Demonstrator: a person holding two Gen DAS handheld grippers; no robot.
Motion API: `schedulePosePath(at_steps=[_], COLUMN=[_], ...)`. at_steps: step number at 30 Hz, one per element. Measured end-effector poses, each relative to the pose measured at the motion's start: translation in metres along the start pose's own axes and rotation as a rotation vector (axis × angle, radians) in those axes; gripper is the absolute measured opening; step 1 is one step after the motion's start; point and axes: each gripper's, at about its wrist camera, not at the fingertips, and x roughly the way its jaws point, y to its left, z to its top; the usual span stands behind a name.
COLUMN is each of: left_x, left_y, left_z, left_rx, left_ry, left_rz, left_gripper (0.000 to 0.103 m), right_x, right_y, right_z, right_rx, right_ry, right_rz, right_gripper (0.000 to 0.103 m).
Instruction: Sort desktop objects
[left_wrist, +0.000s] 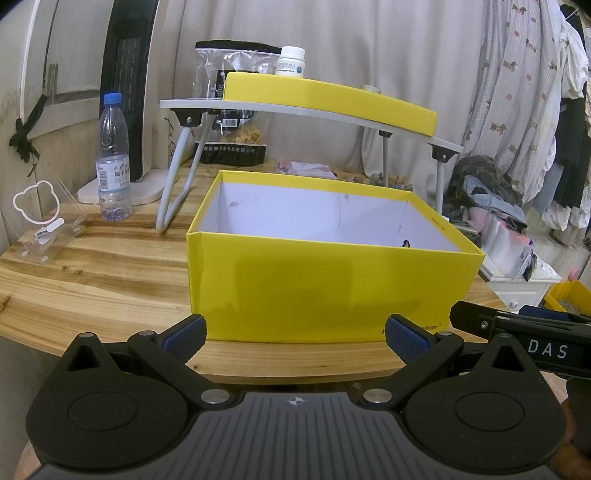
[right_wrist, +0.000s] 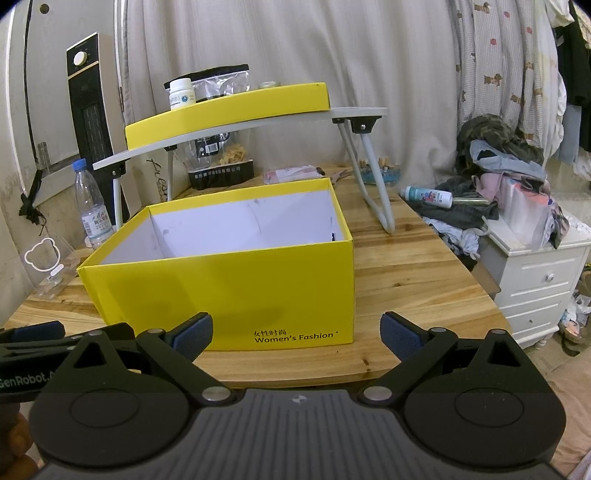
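**Both grippers idle before open box**

Left gripper (left_wrist: 297, 338) and right gripper (right_wrist: 297, 334) hover spread wide, holding nothing. Ahead, open yellow cardboard box (left_wrist: 325, 284) sits on wooden desk (left_wrist: 92, 266); likely light, stiff—pinch a wall. Beyond, small white plastic bottle (left_wrist: 291, 62) stands atop yellow lid (left_wrist: 332, 101).

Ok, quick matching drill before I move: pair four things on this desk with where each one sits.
Things:
1. yellow box
2. yellow lid
3. white pill bottle
4. water bottle

Places:
A. on the wooden desk, left of the box
B. on the folding table
C. on the desk, open, right in front of both grippers
D. standing on the lid

Pairs: 1-C, 2-B, 3-D, 4-A
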Motion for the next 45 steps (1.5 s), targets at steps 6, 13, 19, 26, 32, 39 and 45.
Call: schedulePosePath(at_steps=[6,13,19,26,32,39,45], left_x=[0.001,0.003,0.007,0.014,0.023,0.033,0.039], left_y=[-0.003,-0.001,0.003,0.009,0.013,0.025,0.033], left_z=[-0.001,-0.001,0.000,-0.002,-0.005,-0.006,-0.007], left_rx=[-0.004,-0.002,-0.002,-0.014,-0.024,-0.039,-0.043], left_ry=[-0.001,-0.004,-0.006,-0.004,0.002,0.011,0.019], left_rz=[0.006,0.005,0.007,0.004,-0.005,-0.002,0.003], left_gripper=[0.103,0.103,0.103,0.103,0.103,0.103,0.103], right_x=[0.000,0.001,0.009,0.012,0.031,0.097,0.151], right_y=[0.000,0.000,-0.006,-0.026,-0.027,-0.014,0.000], right_z=[0.000,0.001,0.009,0.067,0.144,0.223,0.271], right_rx=[-0.001,-0.007,-0.009,-0.114,-0.281,-0.353,-0.413], right_ry=[-0.001,-0.003,-0.001,-0.157,-0.253,-0.193,-0.142], right_rz=[0.002,0.003,0.046,0.056,0.182,0.219,0.235], right_gripper=[0.103,0.103,0.103,0.103,0.103,0.101,0.084])
